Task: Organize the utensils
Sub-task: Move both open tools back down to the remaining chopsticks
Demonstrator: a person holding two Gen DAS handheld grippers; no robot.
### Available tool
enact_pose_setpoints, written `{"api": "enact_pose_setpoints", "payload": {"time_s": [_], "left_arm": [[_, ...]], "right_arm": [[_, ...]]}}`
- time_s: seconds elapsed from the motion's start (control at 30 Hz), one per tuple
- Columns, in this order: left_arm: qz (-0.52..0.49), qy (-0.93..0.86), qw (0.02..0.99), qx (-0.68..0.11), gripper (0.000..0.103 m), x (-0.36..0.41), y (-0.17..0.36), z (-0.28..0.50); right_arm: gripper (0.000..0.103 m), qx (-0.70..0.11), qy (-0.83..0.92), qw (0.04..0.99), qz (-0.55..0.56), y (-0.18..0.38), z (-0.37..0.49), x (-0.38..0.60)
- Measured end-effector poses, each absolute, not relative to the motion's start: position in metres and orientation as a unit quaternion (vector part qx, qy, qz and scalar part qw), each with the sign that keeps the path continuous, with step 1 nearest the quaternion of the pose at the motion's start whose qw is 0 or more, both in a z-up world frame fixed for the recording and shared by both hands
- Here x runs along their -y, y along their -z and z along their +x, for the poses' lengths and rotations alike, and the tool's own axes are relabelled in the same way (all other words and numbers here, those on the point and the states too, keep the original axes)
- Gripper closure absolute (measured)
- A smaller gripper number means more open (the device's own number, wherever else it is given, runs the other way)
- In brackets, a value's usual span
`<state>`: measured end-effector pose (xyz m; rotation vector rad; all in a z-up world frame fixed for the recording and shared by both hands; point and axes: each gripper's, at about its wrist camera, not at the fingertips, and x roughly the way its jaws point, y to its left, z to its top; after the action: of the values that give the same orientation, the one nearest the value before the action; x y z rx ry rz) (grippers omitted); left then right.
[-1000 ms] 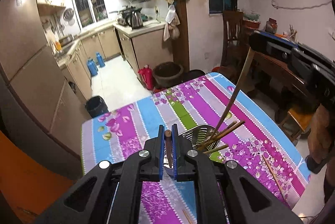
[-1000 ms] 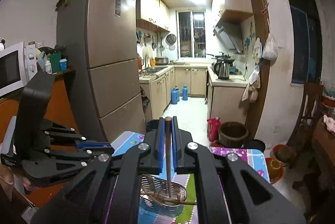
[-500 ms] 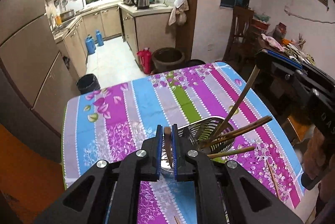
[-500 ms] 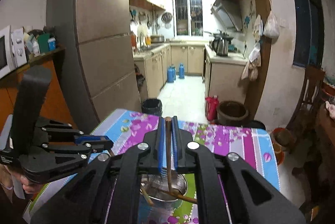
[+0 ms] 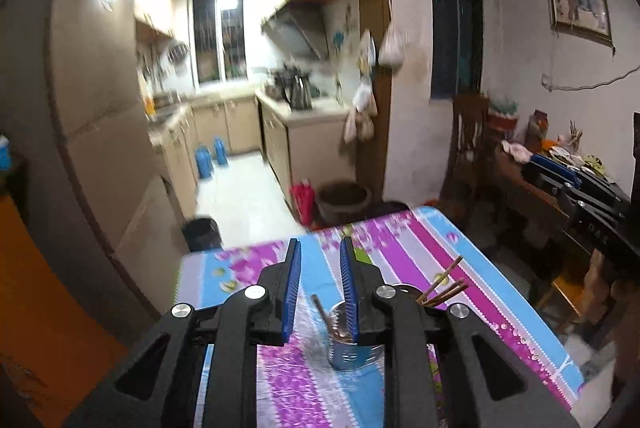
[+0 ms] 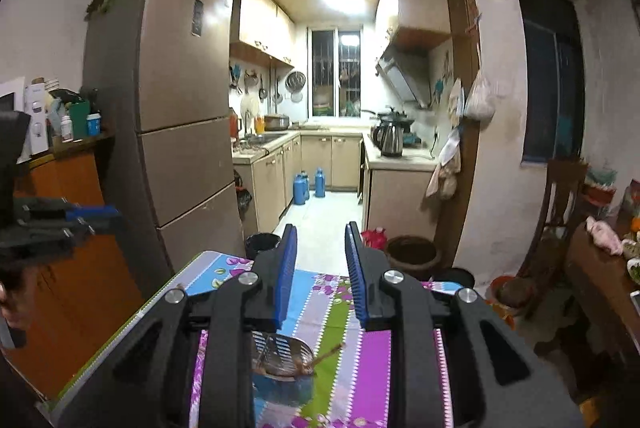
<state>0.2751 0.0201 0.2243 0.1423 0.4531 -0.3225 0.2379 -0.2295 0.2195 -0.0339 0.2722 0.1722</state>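
You are spreading both jaws: left gripper (image 5: pixel 320 260) and right gripper (image 6: pixel 321 248) opening, nothing between pads. Chopsticks (image 5: pixel 442 286) standing loose in metal utensil holder (image 5: pixel 350 346) on striped tablecloth (image 5: pixel 472 268), leaning on rim.

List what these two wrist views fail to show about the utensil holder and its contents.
- Left wrist view: the metal utensil holder is motion-blurred and half behind the left gripper, whose opening jaws hold nothing; the chopsticks cannot be counted.
- Right wrist view: the right gripper, jaws also opening and empty, covers the holder's left side; its contents are too blurred to identify.
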Motion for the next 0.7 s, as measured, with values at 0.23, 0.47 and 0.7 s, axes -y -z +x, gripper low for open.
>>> {"api": "enact_pose_setpoints", "payload": {"time_s": [0.23, 0.47, 0.7], "left_arm": [[0.111, 0.102, 0.977, -0.148, 0.048, -0.052, -0.215, 0.156], [0.147, 0.054, 0.98, -0.122, 0.037, -0.082, -0.146, 0.05], [0.198, 0.057, 0.964, -0.166, 0.037, -0.068, -0.05, -0.011]], "right_arm": [[0.043, -0.103, -0.096, 0.989, -0.036, -0.204, 0.125, 0.264], [0.034, -0.119, -0.066, 0.989, -0.051, -0.14, 0.019, 0.295], [0.035, -0.178, -0.006, 0.981, -0.078, -0.058, -0.043, 0.286]]}}
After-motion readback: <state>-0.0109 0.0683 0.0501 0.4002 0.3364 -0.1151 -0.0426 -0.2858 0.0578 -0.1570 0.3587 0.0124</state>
